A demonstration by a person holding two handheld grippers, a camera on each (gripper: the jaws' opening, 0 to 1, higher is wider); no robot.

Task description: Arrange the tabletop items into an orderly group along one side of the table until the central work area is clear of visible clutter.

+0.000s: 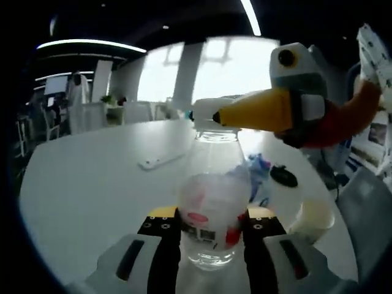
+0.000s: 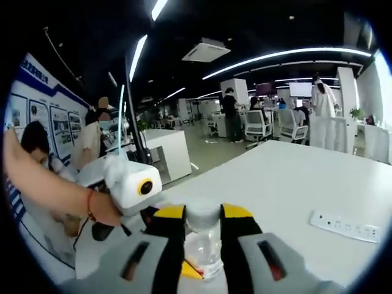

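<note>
Clear plastic sits nearest in the left gripper view: a bottle [image 1: 212,208] with a red-and-white label stands upright between the left gripper's [image 1: 212,225] yellow-tipped jaws, which press against its sides. Just above its neck, the right gripper [image 1: 288,101] reaches in from the right, its yellow jaws closed around the bottle's top. Beyond, on the white table [image 1: 92,184], lie a cream cup [image 1: 313,217], a black object [image 1: 283,176] and something blue [image 1: 257,165], with a white power strip [image 1: 160,161] farther off.

From the right gripper view, the bottle's neck [image 2: 203,236] stands pinched between that gripper's own jaws [image 2: 203,220]. A hand [image 2: 101,211] with a red wristband holds the left gripper [image 2: 131,184] just beside it. Farther across the table rests the power strip [image 2: 344,226].
</note>
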